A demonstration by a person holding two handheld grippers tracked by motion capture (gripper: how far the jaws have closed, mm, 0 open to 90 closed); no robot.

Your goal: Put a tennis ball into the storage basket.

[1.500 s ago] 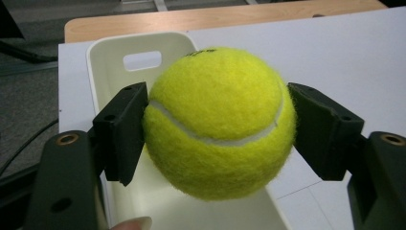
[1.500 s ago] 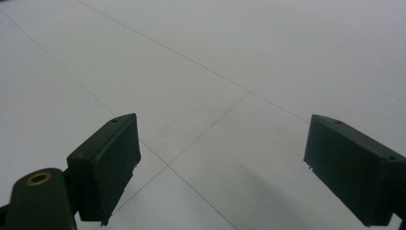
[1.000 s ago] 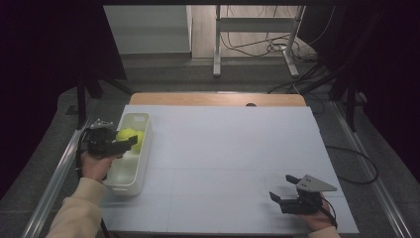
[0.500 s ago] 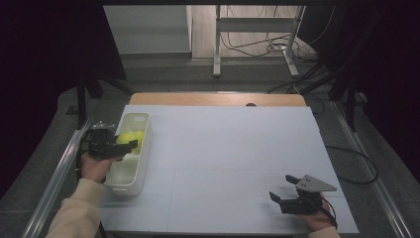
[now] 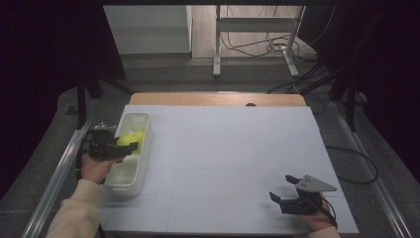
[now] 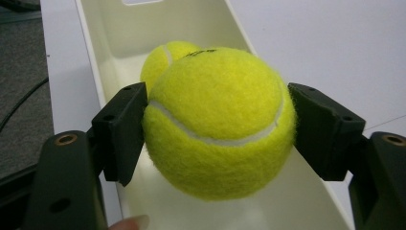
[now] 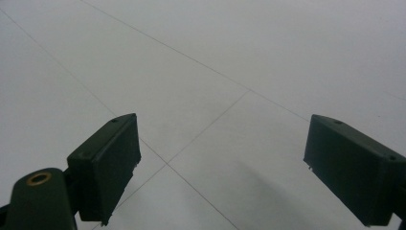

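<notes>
Here, at the left edge of the white surface (image 5: pixel 223 148), the left claw (image 6: pixel 215 129) hovers over a long cream bin (image 5: pixel 130 173) with a yellow tennis ball (image 6: pixel 218 122) between its jaws. The jaws have just been easing apart, yet both pads (image 6: pixel 122 129) sit against the felt, so the ball hangs pinched above the bin's floor. A second tennis ball (image 6: pixel 165 60) lies in the bin just beyond it, toward the far end.

The step in hand looks like setting the ball down in the bin. To do it well, the hand should stay centred between the bin's walls and low over the floor (a drop from height would let the ball bounce out), and the jaws should part evenly, so the ball settles beside its neighbour rather than rolling off it.

Over at the near right, the right claw (image 5: pixel 286 190) rests on the surface with its jaws spread wide and nothing between them.

A dark printed mark (image 6: pixel 198 52) runs along the top of the held ball, too small to read.
</notes>
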